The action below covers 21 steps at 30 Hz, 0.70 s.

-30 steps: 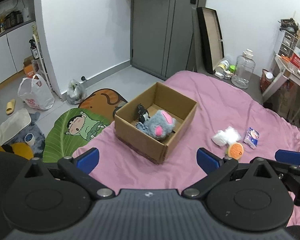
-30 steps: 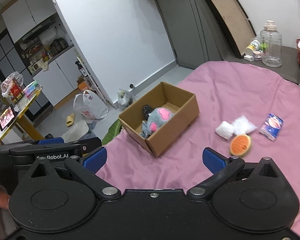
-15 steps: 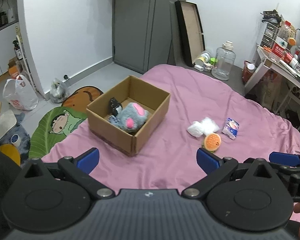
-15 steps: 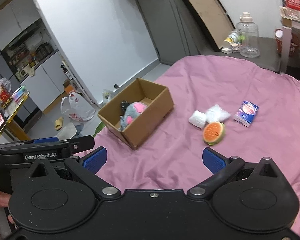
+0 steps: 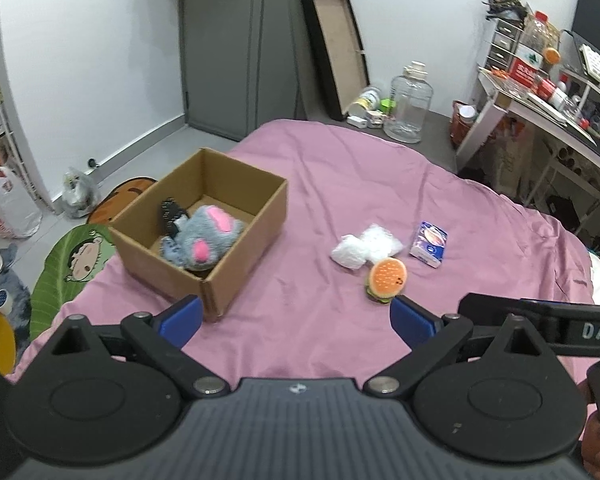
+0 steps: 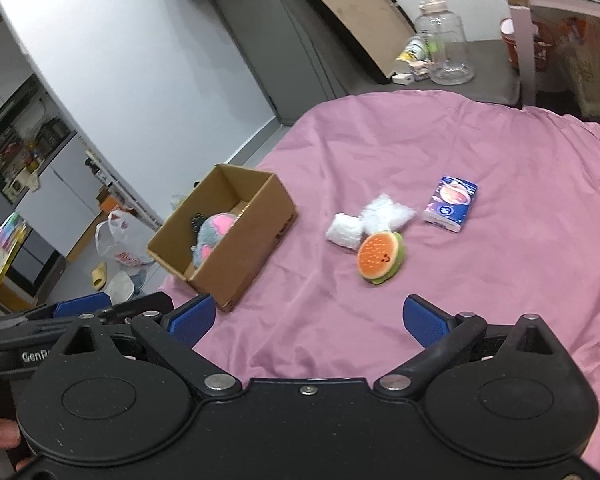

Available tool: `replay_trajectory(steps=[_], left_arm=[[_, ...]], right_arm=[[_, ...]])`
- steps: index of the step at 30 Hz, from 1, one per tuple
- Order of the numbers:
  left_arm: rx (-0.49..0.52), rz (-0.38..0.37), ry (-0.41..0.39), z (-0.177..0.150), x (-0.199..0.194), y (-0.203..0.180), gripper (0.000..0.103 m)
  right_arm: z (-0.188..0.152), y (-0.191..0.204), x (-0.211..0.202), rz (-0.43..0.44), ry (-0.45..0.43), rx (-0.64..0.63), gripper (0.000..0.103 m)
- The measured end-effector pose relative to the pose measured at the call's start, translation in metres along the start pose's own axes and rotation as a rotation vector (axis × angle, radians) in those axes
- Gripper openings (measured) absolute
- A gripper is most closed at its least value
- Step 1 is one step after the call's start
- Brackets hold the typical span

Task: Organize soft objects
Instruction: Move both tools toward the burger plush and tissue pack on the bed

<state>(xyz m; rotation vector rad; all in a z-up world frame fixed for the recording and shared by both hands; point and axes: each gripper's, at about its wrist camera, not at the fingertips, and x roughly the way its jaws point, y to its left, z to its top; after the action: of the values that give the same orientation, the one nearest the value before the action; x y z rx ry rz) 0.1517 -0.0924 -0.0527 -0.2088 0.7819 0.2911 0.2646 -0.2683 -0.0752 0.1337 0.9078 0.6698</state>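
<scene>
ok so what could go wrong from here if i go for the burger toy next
The burger toy lies touching the white wrapped bundle, so the open right gripper may snag both. The pink sheet is wrinkled and could get pinched. The box sits near the bed's edge; a hard drop might nudge it off.

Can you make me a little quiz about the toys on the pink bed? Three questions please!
1. True or false: the burger plush is already inside the cardboard box.
2. Which soft toy lies in the box? A) a grey and pink plush B) a yellow duck C) a green frog
3. Fill in: the blue tissue pack lies on the pink ____.

Key
1. False. It lies on the bed beside the two white bundles, outside the box.
2. A
3. Bedsheet. Both the left gripper and the right gripper hover with jaws open, holding nothing.
</scene>
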Motion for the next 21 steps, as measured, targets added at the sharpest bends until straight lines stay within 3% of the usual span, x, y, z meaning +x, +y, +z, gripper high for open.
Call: replay_trajectory(steps=[21], left_arm=[[0.059,-0.029,0.134,0.003,0.1,-0.053,0.092]], right_arm=[[0.024,-0.086,0.057,-0.058,0.043,0.144,0.092]])
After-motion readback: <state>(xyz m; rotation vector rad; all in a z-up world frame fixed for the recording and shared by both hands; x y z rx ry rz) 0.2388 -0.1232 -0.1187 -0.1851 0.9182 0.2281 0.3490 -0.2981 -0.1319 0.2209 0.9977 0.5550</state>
